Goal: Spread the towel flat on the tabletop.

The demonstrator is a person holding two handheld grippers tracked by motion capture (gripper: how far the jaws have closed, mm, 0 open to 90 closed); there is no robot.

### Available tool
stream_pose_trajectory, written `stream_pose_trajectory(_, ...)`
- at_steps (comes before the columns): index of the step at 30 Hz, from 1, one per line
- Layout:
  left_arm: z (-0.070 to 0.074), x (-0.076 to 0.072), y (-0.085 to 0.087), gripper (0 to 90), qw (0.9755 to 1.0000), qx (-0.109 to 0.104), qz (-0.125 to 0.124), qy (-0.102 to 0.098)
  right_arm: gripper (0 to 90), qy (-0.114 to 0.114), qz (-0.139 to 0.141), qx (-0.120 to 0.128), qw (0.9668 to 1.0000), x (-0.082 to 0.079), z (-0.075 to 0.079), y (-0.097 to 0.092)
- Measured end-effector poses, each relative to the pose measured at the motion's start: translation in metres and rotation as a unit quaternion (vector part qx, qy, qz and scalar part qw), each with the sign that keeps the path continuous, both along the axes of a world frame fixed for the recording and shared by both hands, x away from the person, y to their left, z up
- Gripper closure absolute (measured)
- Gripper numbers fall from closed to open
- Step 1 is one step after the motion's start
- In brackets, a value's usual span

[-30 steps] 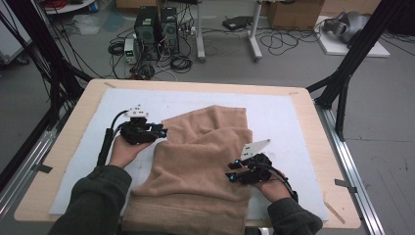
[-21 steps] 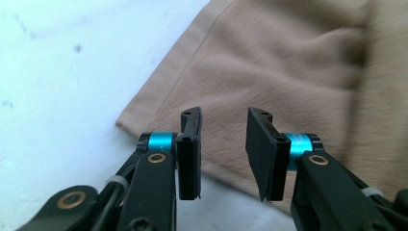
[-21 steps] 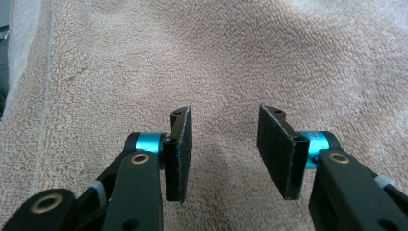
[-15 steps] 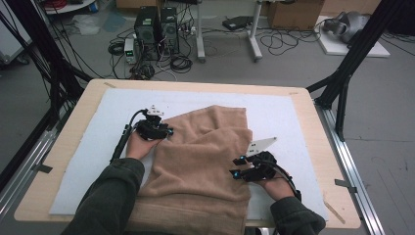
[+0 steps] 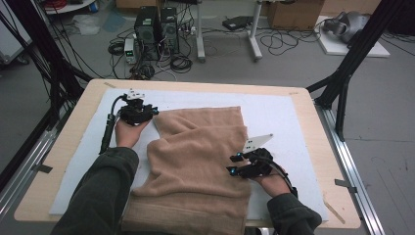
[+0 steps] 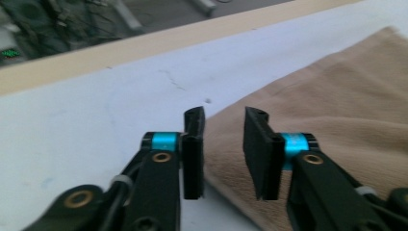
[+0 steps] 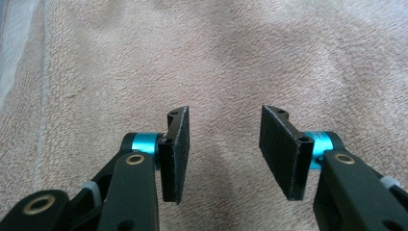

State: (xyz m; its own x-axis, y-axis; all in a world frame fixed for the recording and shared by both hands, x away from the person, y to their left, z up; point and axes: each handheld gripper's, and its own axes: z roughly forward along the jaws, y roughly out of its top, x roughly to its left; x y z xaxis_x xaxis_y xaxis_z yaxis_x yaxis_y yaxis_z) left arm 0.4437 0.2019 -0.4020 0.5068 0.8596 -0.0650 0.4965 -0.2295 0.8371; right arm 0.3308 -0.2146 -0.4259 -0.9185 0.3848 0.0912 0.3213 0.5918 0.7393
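High view: fixed overhead on the person's side, looking forward and down across the whole bench (image 5: 313, 105). Left gripper view: close, low, facing the towel (image 6: 337, 96) edge and far bench rim. Right gripper view: close, looking down onto towel. All three share the towel.

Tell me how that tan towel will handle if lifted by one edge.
The towel probably droops and unfolds: it already lies in soft folds. Its looped pile likely grips the pads rather than slipping. Pushed, it would probably bunch, not slide.
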Motion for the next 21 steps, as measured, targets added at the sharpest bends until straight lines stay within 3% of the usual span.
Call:
stream_pose_trajectory(4,-0.003,-0.013,-0.003,63.3,0.9990,-0.009,-0.041,0.018,54.9,0.001,0.001,-0.010,1.0000,0.004,0.000,-0.002)
stream_pose_trajectory(5,-0.005,-0.016,-0.005,63.3,0.9984,-0.005,-0.053,0.019,55.0,0.000,-0.001,-0.011,0.9999,0.005,0.000,-0.003)
stream_pose_trajectory(8,-0.011,-0.021,-0.015,60.8,0.9947,0.012,-0.088,0.052,55.8,-0.005,-0.017,-0.015,0.9997,0.014,0.005,-0.009)
stream_pose_trajectory(10,-0.013,-0.024,-0.021,60.8,0.9929,0.025,-0.102,0.057,56.7,-0.012,-0.031,-0.012,0.9994,0.020,0.008,-0.014)
stream_pose_trajectory(12,-0.016,-0.024,-0.026,60.5,0.9918,0.041,-0.105,0.060,57.5,-0.013,-0.048,-0.014,0.9987,0.029,0.010,-0.018)
stream_pose_trajectory(15,-0.024,-0.019,-0.028,59.5,0.9920,0.057,-0.086,0.072,57.9,-0.012,-0.075,-0.023,0.9968,0.044,0.011,-0.023)
stream_pose_trajectory(17,-0.033,-0.014,-0.030,59.6,0.9900,0.079,-0.075,0.090,57.9,-0.009,-0.087,-0.029,0.9957,0.054,0.010,-0.023)
stream_pose_trajectory(18,-0.034,-0.014,-0.031,60.7,0.9904,0.079,-0.075,0.085,57.9,-0.009,-0.091,-0.029,0.9953,0.058,0.009,-0.022)
stream_pose_trajectory(20,-0.034,-0.012,-0.033,69.4,0.9911,0.085,-0.068,0.076,57.9,-0.008,-0.098,-0.034,0.9945,0.063,0.006,-0.021)
stream_pose_trajectory(21,-0.035,-0.011,-0.034,79.7,0.9909,0.089,-0.072,0.071,57.9,-0.011,-0.102,-0.032,0.9943,0.065,0.005,-0.020)
